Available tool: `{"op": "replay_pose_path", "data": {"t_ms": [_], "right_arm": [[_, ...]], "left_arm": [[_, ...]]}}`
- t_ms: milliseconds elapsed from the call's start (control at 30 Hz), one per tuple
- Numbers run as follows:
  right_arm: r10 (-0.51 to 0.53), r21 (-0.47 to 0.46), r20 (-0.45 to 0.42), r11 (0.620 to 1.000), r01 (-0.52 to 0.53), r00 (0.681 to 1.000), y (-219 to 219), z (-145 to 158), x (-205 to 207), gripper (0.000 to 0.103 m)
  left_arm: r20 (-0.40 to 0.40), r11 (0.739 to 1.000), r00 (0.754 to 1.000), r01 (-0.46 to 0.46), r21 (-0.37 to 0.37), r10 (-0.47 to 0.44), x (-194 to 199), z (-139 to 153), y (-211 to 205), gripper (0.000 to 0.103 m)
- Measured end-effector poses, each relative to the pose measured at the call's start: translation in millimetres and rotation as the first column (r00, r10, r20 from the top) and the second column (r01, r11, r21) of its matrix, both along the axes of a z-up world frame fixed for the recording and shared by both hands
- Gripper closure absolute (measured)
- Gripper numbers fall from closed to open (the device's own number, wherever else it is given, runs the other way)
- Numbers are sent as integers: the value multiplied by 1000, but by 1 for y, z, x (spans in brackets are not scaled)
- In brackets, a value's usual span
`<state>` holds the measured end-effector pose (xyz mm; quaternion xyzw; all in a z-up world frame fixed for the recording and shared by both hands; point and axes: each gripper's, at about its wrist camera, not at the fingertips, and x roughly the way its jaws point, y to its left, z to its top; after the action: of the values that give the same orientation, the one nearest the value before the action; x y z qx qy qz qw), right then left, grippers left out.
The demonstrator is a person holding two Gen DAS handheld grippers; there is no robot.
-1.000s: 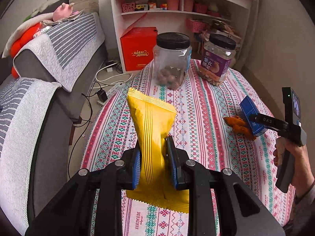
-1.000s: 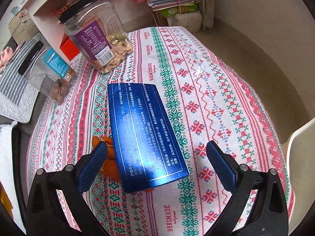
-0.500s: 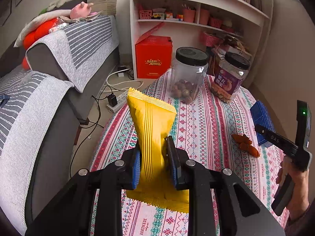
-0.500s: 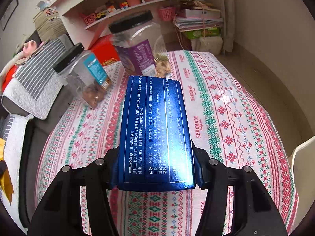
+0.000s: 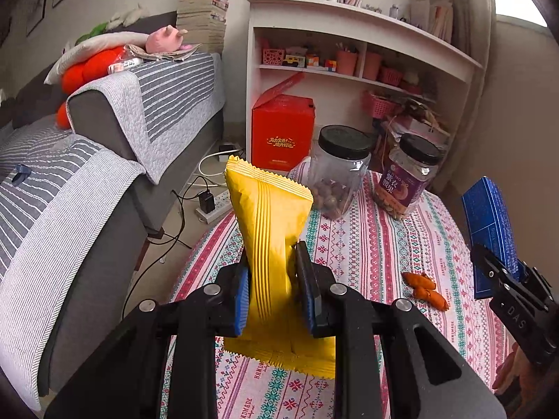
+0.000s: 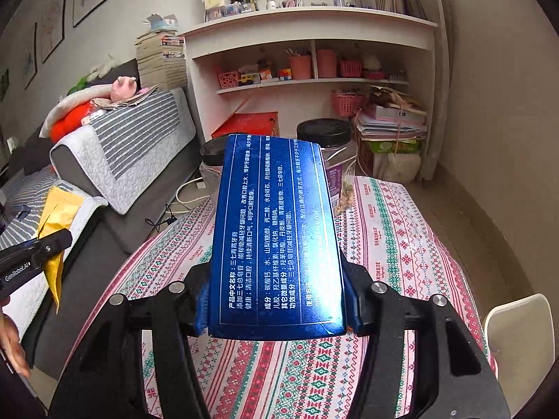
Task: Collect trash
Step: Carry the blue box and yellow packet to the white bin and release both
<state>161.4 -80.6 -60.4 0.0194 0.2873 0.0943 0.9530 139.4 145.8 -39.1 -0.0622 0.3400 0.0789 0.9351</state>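
Note:
A yellow snack packet (image 5: 269, 216) stands upright between the blue pads of my left gripper (image 5: 272, 272), which is shut on it above the patterned tablecloth (image 5: 367, 244). My right gripper (image 6: 276, 309) is shut on a blue carton with white print (image 6: 276, 237), lifted clear of the table. In the left wrist view that carton (image 5: 489, 230) hangs at the right edge in the right gripper (image 5: 503, 272). Orange peel scraps (image 5: 424, 289) lie on the cloth beneath it. The right wrist view shows the yellow packet (image 6: 57, 216) at far left.
Two black-lidded jars, one clear (image 5: 340, 171) and one purple-labelled (image 5: 408, 178), stand at the table's far edge. A grey sofa (image 5: 87, 192) runs along the left, with cables and a power strip (image 5: 213, 206) on the floor. A red box (image 5: 283, 132) sits by the white shelf (image 5: 349, 70). A white chair (image 6: 520, 335) stands at the right.
My right gripper closed on the blue carton and lifted it off the table, leaving the orange scraps behind. The left gripper rose a little with the yellow packet.

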Motion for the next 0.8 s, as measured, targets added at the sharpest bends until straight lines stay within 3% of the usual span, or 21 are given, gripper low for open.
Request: {"op": "replay_pose_path", "data": {"t_ms": [433, 800], "right_arm": [[-42, -58, 98, 997, 48, 994, -31, 28, -38, 49], [-224, -101, 175, 965, 244, 959, -115, 48, -66, 49]], "left_arm": [[80, 999, 996, 50, -19, -48, -11, 19, -38, 78], [92, 990, 986, 139, 9, -139, -14, 18, -88, 78]]}}
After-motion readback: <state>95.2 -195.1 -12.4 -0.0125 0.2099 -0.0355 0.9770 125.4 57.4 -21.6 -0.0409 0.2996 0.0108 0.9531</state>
